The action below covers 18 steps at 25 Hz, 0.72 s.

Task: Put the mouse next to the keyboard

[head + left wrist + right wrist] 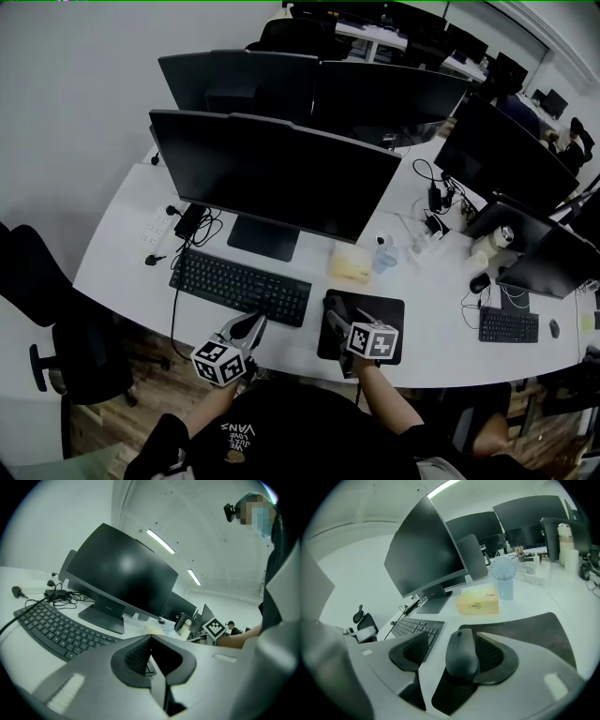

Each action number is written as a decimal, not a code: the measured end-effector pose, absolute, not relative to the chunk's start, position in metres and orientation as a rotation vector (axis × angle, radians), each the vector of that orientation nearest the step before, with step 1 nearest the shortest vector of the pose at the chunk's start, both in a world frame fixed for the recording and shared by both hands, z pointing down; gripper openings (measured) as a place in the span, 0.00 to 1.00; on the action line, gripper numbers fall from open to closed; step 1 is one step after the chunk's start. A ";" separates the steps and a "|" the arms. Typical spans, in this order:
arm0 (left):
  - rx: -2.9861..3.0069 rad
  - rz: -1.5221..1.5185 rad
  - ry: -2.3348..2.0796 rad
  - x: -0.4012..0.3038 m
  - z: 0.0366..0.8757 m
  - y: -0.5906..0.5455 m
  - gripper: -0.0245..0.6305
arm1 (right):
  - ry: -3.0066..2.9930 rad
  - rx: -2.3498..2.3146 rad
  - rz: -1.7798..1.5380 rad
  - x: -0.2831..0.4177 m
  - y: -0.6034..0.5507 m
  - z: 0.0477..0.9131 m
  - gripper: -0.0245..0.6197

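The dark grey mouse (461, 652) lies on the left edge of the black mouse pad (534, 630), just right of the black keyboard (415, 627). My right gripper (452, 639) is open around it. The left pad stands clear of the mouse and the right pad sits close beside it. In the head view the right gripper (336, 317) hangs over the pad (386, 307) and hides most of the mouse. My left gripper (251, 324) hovers at the keyboard's (239, 286) near right corner. Its jaws are shut with nothing in them (150, 639).
A large monitor (272, 173) stands behind the keyboard, with cables and a power strip (157, 228) at its left. A yellow tissue box (478, 602) and a small blue fan (502, 571) sit behind the pad. More monitors and another keyboard (508, 325) are to the right.
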<state>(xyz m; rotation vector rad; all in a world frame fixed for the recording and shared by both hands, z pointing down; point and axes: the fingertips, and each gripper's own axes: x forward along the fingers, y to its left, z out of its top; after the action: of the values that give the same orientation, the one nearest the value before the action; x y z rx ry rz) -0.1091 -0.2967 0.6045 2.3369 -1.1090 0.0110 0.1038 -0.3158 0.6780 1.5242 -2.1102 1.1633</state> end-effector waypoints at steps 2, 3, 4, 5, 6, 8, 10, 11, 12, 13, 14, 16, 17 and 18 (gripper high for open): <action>2.329 0.004 -1.138 -0.108 0.602 -0.291 0.04 | -2.159 1.500 1.134 0.101 -0.316 0.667 0.53; 2.326 0.001 -1.151 -0.108 0.601 -0.288 0.04 | -2.180 1.488 1.113 0.100 -0.317 0.660 0.53; 2.323 0.000 -1.164 -0.107 0.599 -0.285 0.04 | -2.202 1.475 1.092 0.098 -0.317 0.654 0.52; 2.321 -0.001 -1.178 -0.107 0.598 -0.282 0.04 | -2.229 1.460 1.073 0.096 -0.317 0.648 0.52; 2.319 -0.002 -1.192 -0.106 0.596 -0.278 0.04 | -2.260 1.442 1.057 0.094 -0.316 0.642 0.51; 2.315 -0.004 -1.221 -0.104 0.593 -0.270 0.04 | -2.321 1.404 1.026 0.089 -0.313 0.631 0.47; 2.311 -0.008 -1.251 -0.104 0.591 -0.261 0.04 | -2.371 1.372 0.981 0.084 -0.309 0.621 0.41; 2.307 -0.011 -1.266 -0.104 0.590 -0.257 0.04 | -2.392 1.359 0.956 0.083 -0.307 0.616 0.39; 2.302 -0.014 -1.282 -0.104 0.589 -0.253 0.04 | -2.411 1.344 0.931 0.082 -0.305 0.611 0.36; 2.296 -0.018 -1.299 -0.104 0.589 -0.249 0.04 | -2.428 1.328 0.909 0.081 -0.303 0.607 0.33; 2.290 -0.023 -1.317 -0.104 0.588 -0.245 0.04 | -2.444 1.312 0.888 0.080 -0.299 0.603 0.31; 2.281 -0.033 -1.353 -0.103 0.586 -0.236 0.04 | -2.476 1.287 0.849 0.080 -0.293 0.595 0.24; 2.278 -0.035 -1.367 -0.102 0.586 -0.231 0.04 | -2.491 1.279 0.828 0.081 -0.289 0.591 0.21; 2.275 -0.036 -1.378 -0.101 0.586 -0.227 0.04 | -2.504 1.271 0.808 0.081 -0.286 0.588 0.17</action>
<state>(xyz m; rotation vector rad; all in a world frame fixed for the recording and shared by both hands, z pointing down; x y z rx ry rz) -0.1008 -0.2266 0.5856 2.2749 -1.3781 -0.0358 0.0808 -0.2855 0.5881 1.2708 -2.5038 0.8079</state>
